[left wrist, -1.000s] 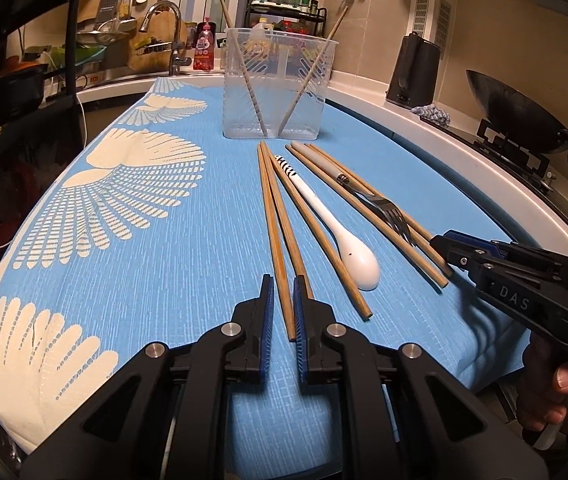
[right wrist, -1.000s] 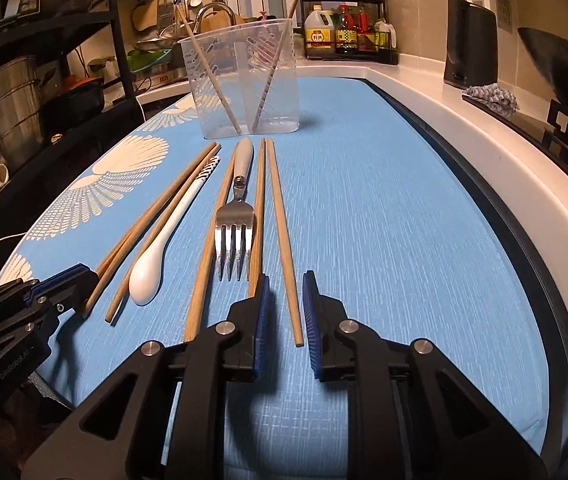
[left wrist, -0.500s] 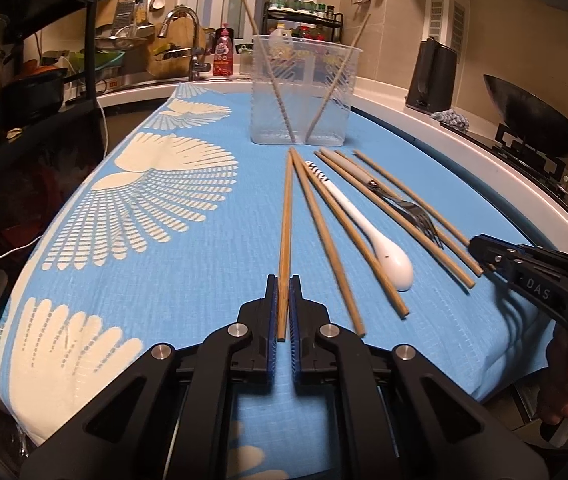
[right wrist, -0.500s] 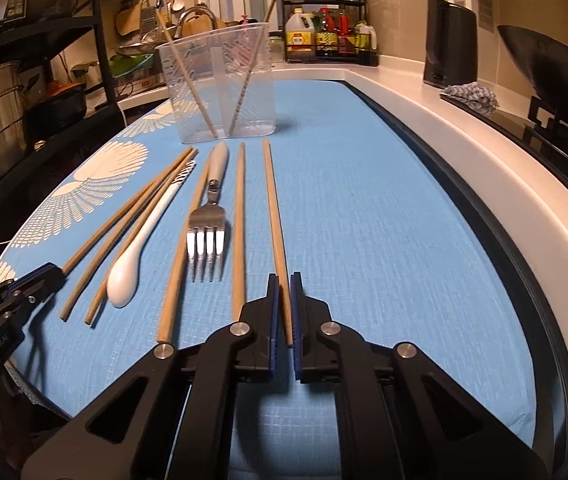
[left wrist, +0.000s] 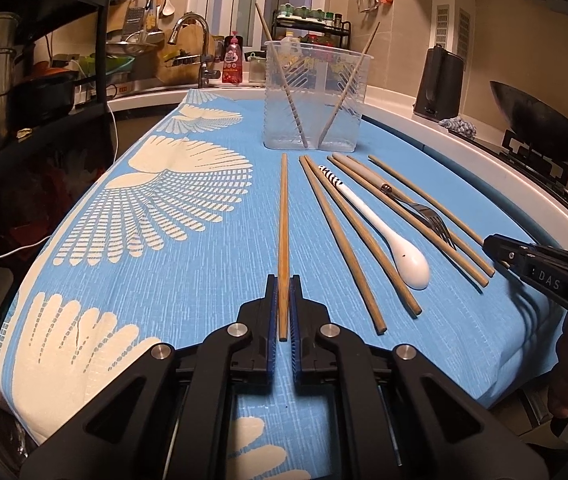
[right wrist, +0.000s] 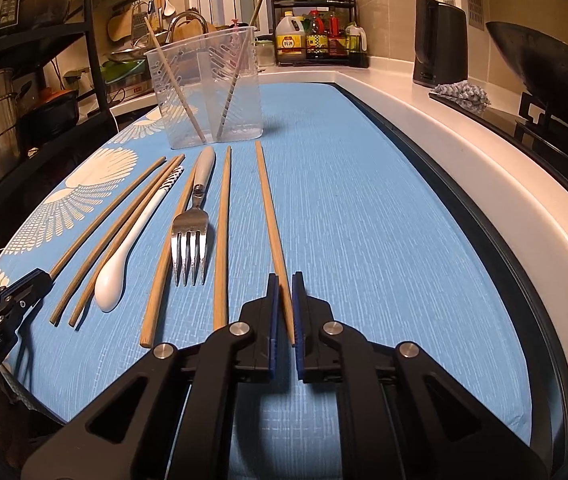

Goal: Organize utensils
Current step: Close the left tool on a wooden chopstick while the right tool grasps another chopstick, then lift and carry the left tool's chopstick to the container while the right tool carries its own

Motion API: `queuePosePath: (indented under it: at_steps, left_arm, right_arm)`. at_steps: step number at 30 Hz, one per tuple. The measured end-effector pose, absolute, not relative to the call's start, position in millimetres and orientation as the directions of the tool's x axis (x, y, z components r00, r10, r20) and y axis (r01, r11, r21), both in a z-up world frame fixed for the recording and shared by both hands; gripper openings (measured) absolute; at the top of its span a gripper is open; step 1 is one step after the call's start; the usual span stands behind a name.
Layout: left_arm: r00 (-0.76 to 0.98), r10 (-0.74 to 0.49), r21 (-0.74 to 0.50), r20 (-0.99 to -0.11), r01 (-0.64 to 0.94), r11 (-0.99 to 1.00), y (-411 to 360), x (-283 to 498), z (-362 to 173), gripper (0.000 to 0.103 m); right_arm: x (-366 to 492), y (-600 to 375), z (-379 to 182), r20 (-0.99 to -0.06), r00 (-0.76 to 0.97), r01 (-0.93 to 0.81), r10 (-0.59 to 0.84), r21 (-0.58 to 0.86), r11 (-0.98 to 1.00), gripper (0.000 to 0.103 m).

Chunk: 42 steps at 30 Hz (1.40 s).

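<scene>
Blue cloth [left wrist: 211, 280] printed with cream fans covers a kitchen counter, and at its far end, straight ahead of both claws, stands a clear plastic holder [left wrist: 312, 96] with two chopsticks leaning crossed inside. Left gripper [left wrist: 283, 292] is clamped tight on the near end of a wooden chopstick [left wrist: 283, 216] running away from its jaws; to its right lie two more chopsticks, a white spoon [left wrist: 400, 252] and a fork [left wrist: 430, 216]. Right gripper [right wrist: 285, 292] is likewise pinched on its own chopstick [right wrist: 269, 216], with the fork, spoon and remaining sticks to its left.
</scene>
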<state>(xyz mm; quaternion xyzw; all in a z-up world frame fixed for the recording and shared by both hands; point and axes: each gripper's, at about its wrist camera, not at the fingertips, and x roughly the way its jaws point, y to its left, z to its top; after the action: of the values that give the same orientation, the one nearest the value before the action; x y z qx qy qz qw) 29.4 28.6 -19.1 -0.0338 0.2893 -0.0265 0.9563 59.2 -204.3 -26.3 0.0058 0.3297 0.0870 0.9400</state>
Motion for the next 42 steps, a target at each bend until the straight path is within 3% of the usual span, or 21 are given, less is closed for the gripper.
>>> queuePosePath:
  at_steps: [8, 14, 33, 42]
  left_arm:
    - [0.836, -0.059, -0.062, -0.546, 0.030, 0.998, 28.6, 29.8, -19.0, 0.006]
    - [0.844, 0.020, -0.049, -0.536, -0.055, 0.997, 40.1, 27.2, -18.9, 0.006]
    - [0.856, 0.003, -0.045, -0.517, -0.030, 0.999, 36.7, 27.9, -21.0, 0.006]
    - [0.879, -0.012, -0.037, -0.477, -0.006, 0.999, 34.0, 17.6, -3.4, 0.006]
  right_arm:
    - [58.4, -199.8, -26.2, -0.617, 0.770, -0.164, 0.163, 0.057, 0.985, 0.006]
    - [57.1, -202.3, -26.5, -0.616, 0.778, -0.128, 0.123, 0.036, 0.991, 0.006]
    - [60.4, -202.1, -24.5, -0.619, 0.774, -0.138, 0.134, 0.042, 0.990, 0.005]
    - [48.5, -198.9, 3.6, -0.564, 0.815, -0.154, 0.136, 0.016, 0.988, 0.005]
